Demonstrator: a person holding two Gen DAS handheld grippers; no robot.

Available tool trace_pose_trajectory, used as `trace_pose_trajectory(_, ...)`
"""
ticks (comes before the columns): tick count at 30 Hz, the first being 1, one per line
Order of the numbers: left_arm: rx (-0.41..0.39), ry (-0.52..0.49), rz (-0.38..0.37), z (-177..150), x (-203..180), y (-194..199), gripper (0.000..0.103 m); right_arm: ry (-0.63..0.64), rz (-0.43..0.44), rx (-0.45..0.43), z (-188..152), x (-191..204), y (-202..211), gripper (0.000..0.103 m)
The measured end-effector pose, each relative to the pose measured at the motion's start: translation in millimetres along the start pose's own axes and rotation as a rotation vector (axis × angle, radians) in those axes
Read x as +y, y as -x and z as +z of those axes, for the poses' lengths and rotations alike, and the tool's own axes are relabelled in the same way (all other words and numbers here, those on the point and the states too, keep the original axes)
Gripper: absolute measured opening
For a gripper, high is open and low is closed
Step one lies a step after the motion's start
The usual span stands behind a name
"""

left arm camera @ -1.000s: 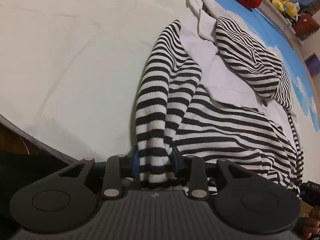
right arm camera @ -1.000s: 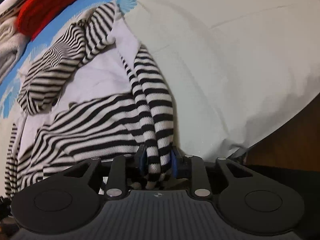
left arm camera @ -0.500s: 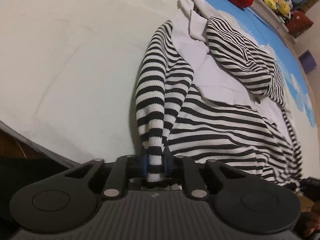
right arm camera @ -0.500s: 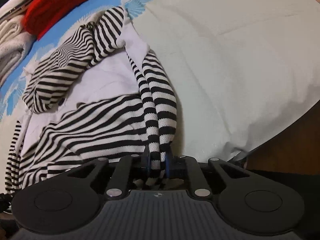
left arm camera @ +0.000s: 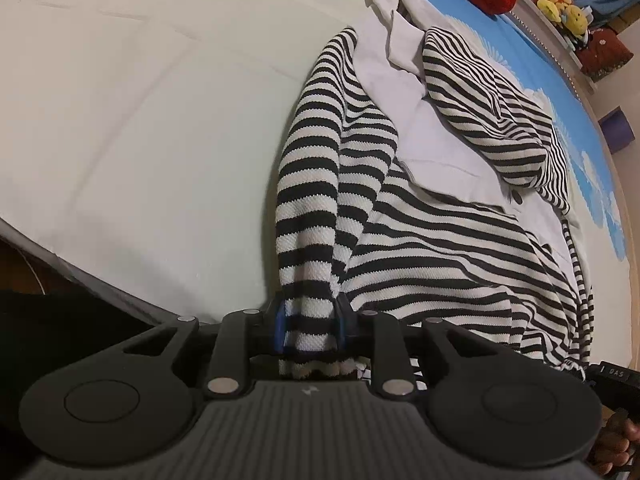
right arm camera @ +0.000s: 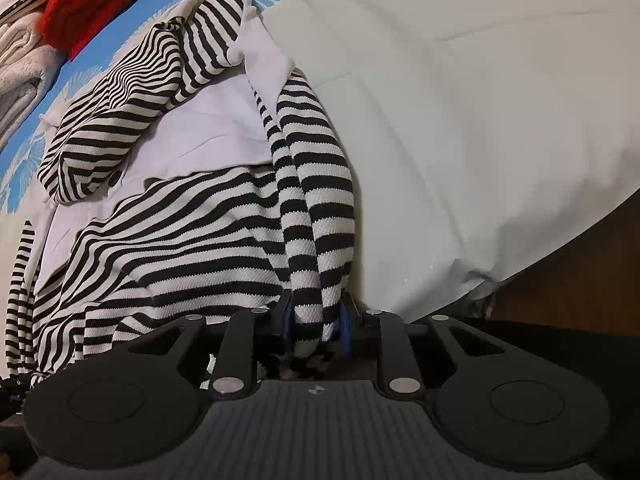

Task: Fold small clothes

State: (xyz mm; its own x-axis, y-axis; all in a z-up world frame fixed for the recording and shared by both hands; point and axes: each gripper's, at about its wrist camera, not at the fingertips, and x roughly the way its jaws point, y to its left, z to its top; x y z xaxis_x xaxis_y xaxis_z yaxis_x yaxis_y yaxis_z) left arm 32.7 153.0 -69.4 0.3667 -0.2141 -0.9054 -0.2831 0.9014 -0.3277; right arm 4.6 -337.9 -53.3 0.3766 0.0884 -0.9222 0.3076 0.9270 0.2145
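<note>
The main risk is the knit slipping out of a pinch. The left gripper [left arm camera: 310, 326] is clamped on a bunched strip of the striped cardigan [left arm camera: 432, 240], and only a short tail of fabric shows behind its blue pads; a sharp tug could pull that tail through, dropping this side and skewing the fold. The right gripper [right arm camera: 316, 326] is likewise closed on a gathered strip of the same garment [right arm camera: 188, 240], and its bite looks thinner and twisted, so I judge it the likelier to let go. A second risk is uneven lifting: if one hand rises or travels faster than the other, the body will drag sideways across the bedsheet [left arm camera: 132, 128] and the loose far parts will crumple instead of laying flat. Both grips sit at the near edge of the bed, so slack cloth could also slide off toward the floor.

The cardigan is a black-and-white horizontally striped knit with a plain white lining or panel [left arm camera: 436, 152] showing in its middle. It lies on the pale sheet, running from the near edge away toward the far side, rumpled rather than spread. From the left wrist view its gripped strip stands at the garment's left, the body spreads right, and a striped sleeve or hood [left arm camera: 496, 120] lies folded over the white part at far right. A dark button [right arm camera: 115, 179] shows beside that folded piece
</note>
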Motion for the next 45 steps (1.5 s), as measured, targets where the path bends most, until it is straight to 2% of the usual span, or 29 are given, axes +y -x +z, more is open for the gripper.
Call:
trace_pose_trajectory(2, -0.004, -0.018, 0.007, -0.3, -2.5, -0.4, 0.023, -0.003, 0.012, -0.011, 0.0, -0.5, 1.6, 0.013)
trace_pose_trajectory(4, -0.02, -0.048, 0.002, -1.6, -6.8, 1.8, 0.011, -0.004, 0.016, -0.027, -0.2, -0.8, 4.5, 0.013)
trace_pose_trajectory(7, -0.072, -0.115, 0.01, -4.1, -17.3, 12.4, 0.009, -0.008, 0.023, -0.061, 0.0, -0.5, 11.6, 0.012)
trace_pose_trajectory(11, -0.134, -0.149, -0.032, 1.5, -26.3, 35.8, 0.008, -0.015, 0.068, -0.145, 4.6, 0.9, 35.5, 0.011)
trace_pose_trajectory(16, -0.214, -0.222, -0.096, 11.3, -42.6, 79.4, 0.008, -0.014, 0.152, -0.254, 16.5, 0.9, 79.4, 0.011)
trace_pose_trajectory(20, -0.255, -0.265, -0.161, 7.2, -47.6, 120.8, 0.008, 0.011, 0.201, -0.321, 20.3, 4.3, 116.7, 0.01)
trace_pose_trajectory(25, -0.295, -0.274, -0.254, -1.1, -41.8, 190.6, 0.008, 0.064, 0.277, -0.41, 8.0, 4.9, 183.4, 0.01)
trace_pose_trajectory(28, -0.294, -0.253, -0.296, 0.4, -36.3, 208.9, 0.008, 0.085, 0.318, -0.448, -4.4, 2.2, 217.6, 0.01)
trace_pose_trajectory(31, -0.26, -0.207, -0.31, 18.2, -32.9, 197.4, 0.008, 0.069, 0.327, -0.434, -1.3, 0.8, 220.5, 0.01)
trace_pose_trajectory(35, -0.217, -0.184, -0.286, 64.0, -35.2, 152.1, 0.008, 0.046, 0.309, -0.391, 28.1, 7.9, 185.9, 0.01)
trace_pose_trajectory(41, -0.144, -0.185, -0.261, 148.0, -43.4, 54.9, 0.008, 0.079, 0.253, -0.323, 110.5, 31.2, 98.3, 0.01)
trace_pose_trajectory(45, -0.093, -0.122, -0.258, 177.9, -34.4, -1.4, 0.012, 0.067, 0.217, -0.246, 152.6, 42.3, 30.7, 0.013)
